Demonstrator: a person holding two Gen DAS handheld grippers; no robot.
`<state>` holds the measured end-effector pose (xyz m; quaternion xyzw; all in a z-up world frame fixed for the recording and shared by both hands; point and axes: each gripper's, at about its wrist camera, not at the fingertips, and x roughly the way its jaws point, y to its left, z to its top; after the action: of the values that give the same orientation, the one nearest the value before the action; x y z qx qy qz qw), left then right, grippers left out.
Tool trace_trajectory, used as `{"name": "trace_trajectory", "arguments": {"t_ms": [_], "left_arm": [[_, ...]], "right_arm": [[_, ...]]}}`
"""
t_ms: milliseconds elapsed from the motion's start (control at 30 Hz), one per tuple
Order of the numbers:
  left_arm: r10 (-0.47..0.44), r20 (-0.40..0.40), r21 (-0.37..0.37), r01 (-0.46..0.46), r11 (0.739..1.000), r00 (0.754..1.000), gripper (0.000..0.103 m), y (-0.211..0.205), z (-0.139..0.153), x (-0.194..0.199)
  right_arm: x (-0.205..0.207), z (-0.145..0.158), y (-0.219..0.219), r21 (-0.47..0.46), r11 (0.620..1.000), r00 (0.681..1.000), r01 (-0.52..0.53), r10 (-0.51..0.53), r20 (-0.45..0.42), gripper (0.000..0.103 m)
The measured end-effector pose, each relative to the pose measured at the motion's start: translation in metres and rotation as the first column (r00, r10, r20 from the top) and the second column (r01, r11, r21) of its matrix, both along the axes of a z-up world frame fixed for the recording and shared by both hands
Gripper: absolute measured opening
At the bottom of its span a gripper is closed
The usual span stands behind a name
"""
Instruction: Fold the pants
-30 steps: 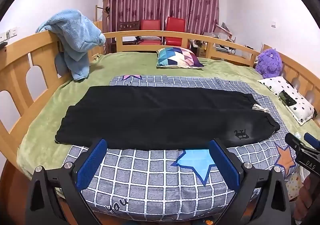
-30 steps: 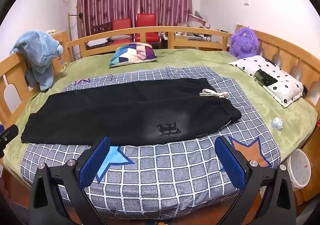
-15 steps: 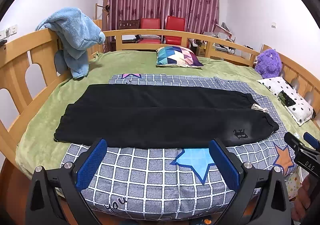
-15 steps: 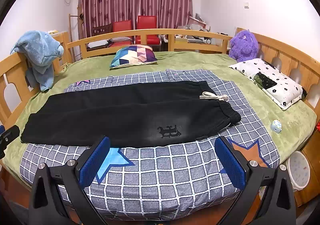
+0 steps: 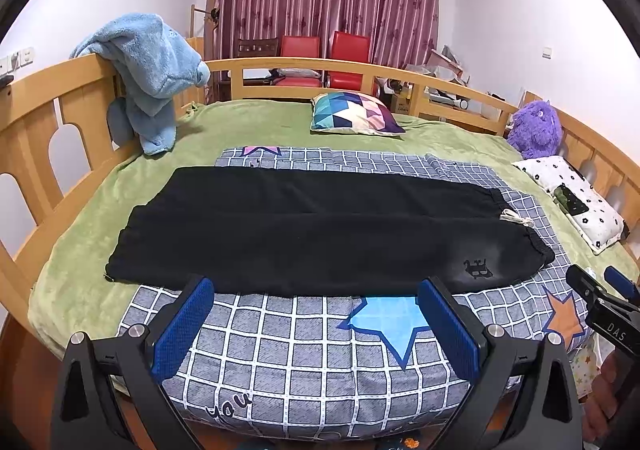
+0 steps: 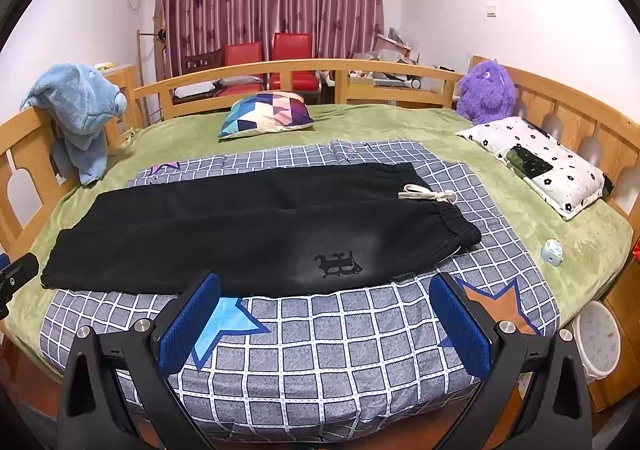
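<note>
While both tools hover at the bottom of their frames, the left gripper and right gripper each spread two blue ribbed pads wide apart, holding nothing above a grey checked quilt printed with stars. Mid-frame, one pair of soft black pants lies flat lengthwise on it, legs side by side, waistband and white drawstring at right. Beyond, two pillows, one purple plush and two red chairs; since the earlier frame both views sit slightly closer.

You see matt black cloth pants on a checked quilt, fuzzy green blanket, glossy wooden rail.
</note>
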<state>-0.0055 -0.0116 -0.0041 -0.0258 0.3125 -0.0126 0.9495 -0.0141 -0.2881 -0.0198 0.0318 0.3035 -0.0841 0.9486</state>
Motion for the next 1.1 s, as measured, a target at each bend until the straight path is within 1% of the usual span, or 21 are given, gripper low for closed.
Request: {"name": "trace_trajectory", "arguments": {"t_ms": [433,1100], "left_arm": [[-0.002,-0.002,-0.004,0.002,1.000,1.000,0.103,0.002,0.000,0.000],[-0.002,-0.003,-0.010,0.002,1.000,1.000,0.103,-0.008,-0.004,-0.002]], "right_arm": [[0.000,0.000,0.000,-0.002,1.000,1.000,0.000,0.000,-0.001,0.103],[0.001,-0.002,0.001,-0.005,1.000,1.000,-0.001,0.001,-0.002,0.103]]}}
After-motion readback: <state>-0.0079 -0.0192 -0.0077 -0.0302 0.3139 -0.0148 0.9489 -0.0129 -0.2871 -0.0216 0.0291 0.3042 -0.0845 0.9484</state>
